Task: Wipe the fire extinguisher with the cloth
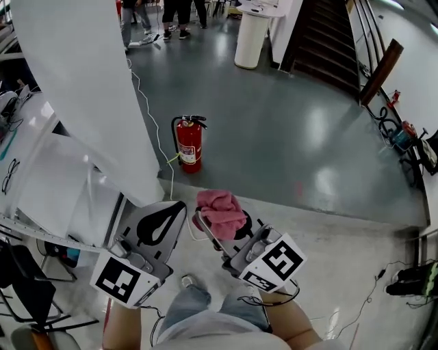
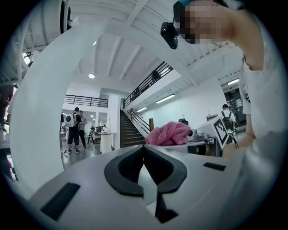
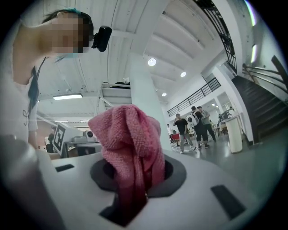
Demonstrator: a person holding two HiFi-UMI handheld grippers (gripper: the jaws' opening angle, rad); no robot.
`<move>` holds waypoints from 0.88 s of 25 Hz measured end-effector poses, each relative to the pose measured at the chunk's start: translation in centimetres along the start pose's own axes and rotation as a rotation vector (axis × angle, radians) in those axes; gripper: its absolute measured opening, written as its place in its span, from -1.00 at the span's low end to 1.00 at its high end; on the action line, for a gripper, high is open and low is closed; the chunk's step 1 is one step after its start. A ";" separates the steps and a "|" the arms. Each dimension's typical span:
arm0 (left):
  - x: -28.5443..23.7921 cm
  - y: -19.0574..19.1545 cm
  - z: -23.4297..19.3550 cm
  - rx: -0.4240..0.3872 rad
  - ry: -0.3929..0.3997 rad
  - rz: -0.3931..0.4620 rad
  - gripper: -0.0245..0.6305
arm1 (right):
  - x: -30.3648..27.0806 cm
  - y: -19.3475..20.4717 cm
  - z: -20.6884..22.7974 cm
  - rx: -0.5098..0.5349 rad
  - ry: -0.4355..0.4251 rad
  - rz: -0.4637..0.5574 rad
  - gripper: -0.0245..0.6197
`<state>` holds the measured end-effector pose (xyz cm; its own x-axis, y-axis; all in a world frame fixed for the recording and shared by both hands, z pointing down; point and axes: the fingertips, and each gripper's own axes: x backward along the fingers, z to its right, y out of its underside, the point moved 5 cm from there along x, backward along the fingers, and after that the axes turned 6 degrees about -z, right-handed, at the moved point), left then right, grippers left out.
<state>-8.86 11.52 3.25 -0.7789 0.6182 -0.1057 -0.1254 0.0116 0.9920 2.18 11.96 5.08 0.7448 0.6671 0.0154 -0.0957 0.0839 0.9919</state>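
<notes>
A red fire extinguisher with a black handle and hose stands upright on the grey floor, beside a white pillar. My right gripper is shut on a pink cloth, which bunches above its jaws. It hangs well short of the extinguisher, nearer to me. My left gripper is shut with nothing in it; its dark pads meet. The pink cloth also shows in the left gripper view, to the right. The extinguisher appears in neither gripper view.
A large white pillar rises at the left, with a thin cable trailing past the extinguisher. A white round bin and dark stairs stand at the back. People walk far off. Cables lie at the right.
</notes>
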 end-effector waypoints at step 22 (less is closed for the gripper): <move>-9.8 0.6 -8.0 0.028 -0.060 0.002 -0.89 | -6.9 -1.3 11.4 0.063 -0.054 -0.031 -0.60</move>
<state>-6.21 -0.84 4.31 -0.7408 0.6643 -0.0998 -0.1056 0.0315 0.9939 4.68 -1.15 5.12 0.7818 0.6235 -0.0100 -0.0317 0.0558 0.9979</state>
